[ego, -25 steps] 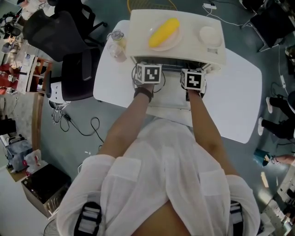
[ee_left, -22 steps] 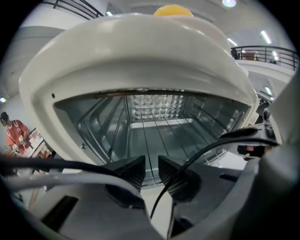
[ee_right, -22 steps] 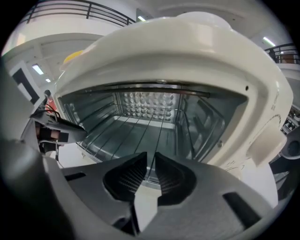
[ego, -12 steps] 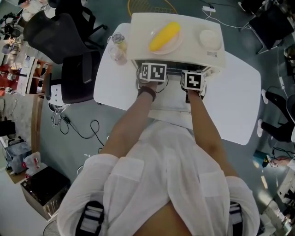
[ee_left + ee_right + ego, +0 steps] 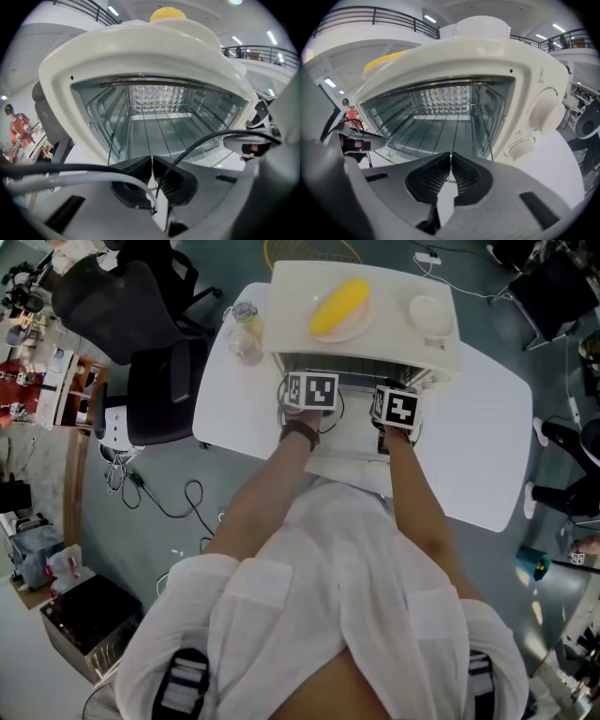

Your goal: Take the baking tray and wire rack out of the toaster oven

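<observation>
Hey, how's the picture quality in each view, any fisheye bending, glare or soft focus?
Head view: evenly lit and sharp, edges mildly stretched, the cream toaster oven bright but not washed out. Left gripper view: heavy fisheye inside a black round border, the oven mouth bowed, light glinting off its dimpled back wall. Right gripper view: same bowing, wire rack bars splayed.

head view: toaster oven (image 5: 384,334) cavity hidden under its top | left gripper view: wire rack (image 5: 154,126) front edge hidden behind jaws, 6 o'clock | yellow item (image 5: 168,13) mostly hidden behind oven top, 12 o'clock
</observation>
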### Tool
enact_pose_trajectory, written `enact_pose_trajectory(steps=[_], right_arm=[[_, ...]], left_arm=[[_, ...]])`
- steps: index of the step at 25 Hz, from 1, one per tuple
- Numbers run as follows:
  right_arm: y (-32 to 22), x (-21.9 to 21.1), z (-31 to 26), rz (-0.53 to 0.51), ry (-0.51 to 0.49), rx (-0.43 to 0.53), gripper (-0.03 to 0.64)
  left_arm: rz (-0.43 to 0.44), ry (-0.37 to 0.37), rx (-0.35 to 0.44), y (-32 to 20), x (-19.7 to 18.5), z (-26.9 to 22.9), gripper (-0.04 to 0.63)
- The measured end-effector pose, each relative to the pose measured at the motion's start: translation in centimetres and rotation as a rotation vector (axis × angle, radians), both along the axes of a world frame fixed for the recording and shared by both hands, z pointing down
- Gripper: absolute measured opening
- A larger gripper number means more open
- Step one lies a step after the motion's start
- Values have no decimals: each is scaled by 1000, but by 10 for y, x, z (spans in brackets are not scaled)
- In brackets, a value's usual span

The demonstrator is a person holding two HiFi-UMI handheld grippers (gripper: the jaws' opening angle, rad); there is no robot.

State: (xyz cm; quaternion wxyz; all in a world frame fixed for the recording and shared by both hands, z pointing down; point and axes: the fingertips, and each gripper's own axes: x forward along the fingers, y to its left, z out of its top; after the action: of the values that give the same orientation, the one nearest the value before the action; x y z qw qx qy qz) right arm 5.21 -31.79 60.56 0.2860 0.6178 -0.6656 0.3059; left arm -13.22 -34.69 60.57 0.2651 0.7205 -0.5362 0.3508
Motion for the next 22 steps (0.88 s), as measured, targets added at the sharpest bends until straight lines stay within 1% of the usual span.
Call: enact_pose_trajectory(steps=[13, 22], right_arm=[[42, -5, 0, 57, -51, 18, 8], [70, -8, -2, 56, -67, 21, 8]], left_arm=[[-7, 36, 0, 43, -6, 0, 15], [-26, 43, 10, 70, -10, -2, 14]])
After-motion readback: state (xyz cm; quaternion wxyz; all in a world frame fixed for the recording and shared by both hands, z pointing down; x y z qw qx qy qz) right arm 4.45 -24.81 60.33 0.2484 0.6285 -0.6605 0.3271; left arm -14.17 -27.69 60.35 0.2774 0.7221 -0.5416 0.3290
